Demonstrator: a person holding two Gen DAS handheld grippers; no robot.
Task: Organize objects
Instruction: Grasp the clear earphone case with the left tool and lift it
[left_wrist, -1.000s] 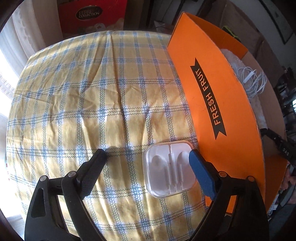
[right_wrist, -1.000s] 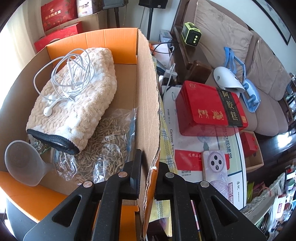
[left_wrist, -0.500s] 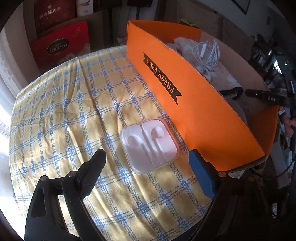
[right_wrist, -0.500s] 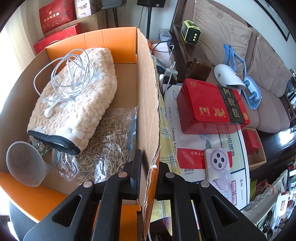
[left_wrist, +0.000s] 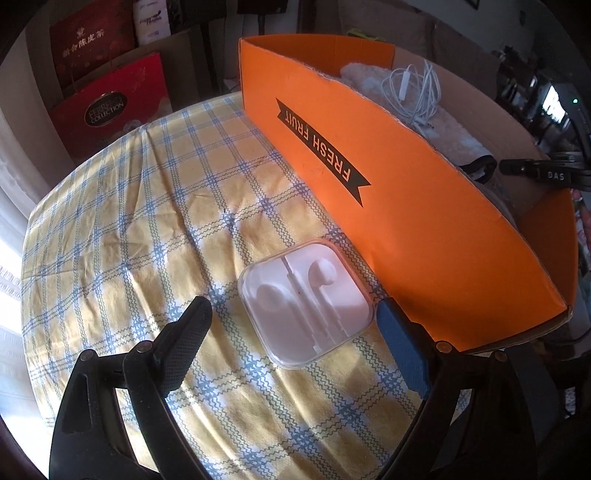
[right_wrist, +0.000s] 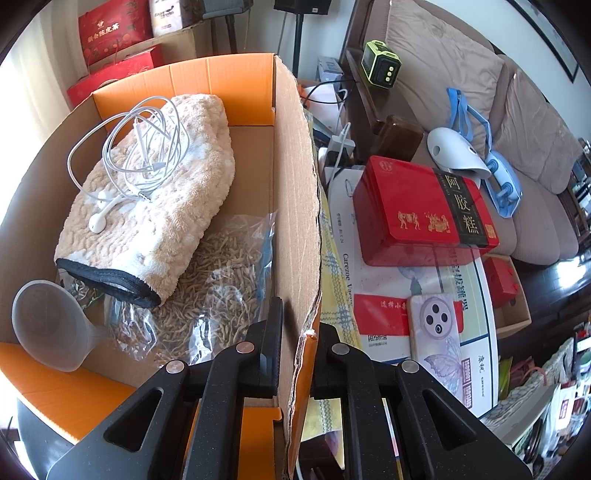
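Note:
A clear plastic earphone case (left_wrist: 304, 304) lies on the yellow checked tablecloth (left_wrist: 147, 221), right next to the orange "FRESH FRUIT" cardboard box (left_wrist: 406, 206). My left gripper (left_wrist: 295, 325) is open, its fingers on either side of the case and just short of it. My right gripper (right_wrist: 297, 328) is shut on the box's right side wall (right_wrist: 295, 206). In the box lie a beige fluffy cloth (right_wrist: 159, 199) with white wired earphones (right_wrist: 136, 155) on top, a clear bag of dried strips (right_wrist: 218, 280) and a translucent funnel (right_wrist: 48, 328).
Red gift boxes (left_wrist: 110, 107) stand behind the table. To the right of the box lie a red tin (right_wrist: 421, 214), a phone (right_wrist: 436, 328), a white device with blue straps (right_wrist: 465, 158) and a sofa (right_wrist: 498, 110).
My left gripper has pulled back and turned, so the case sits further ahead and centred between the fingers, and more of the box shows. The right gripper stays clamped on the box wall.

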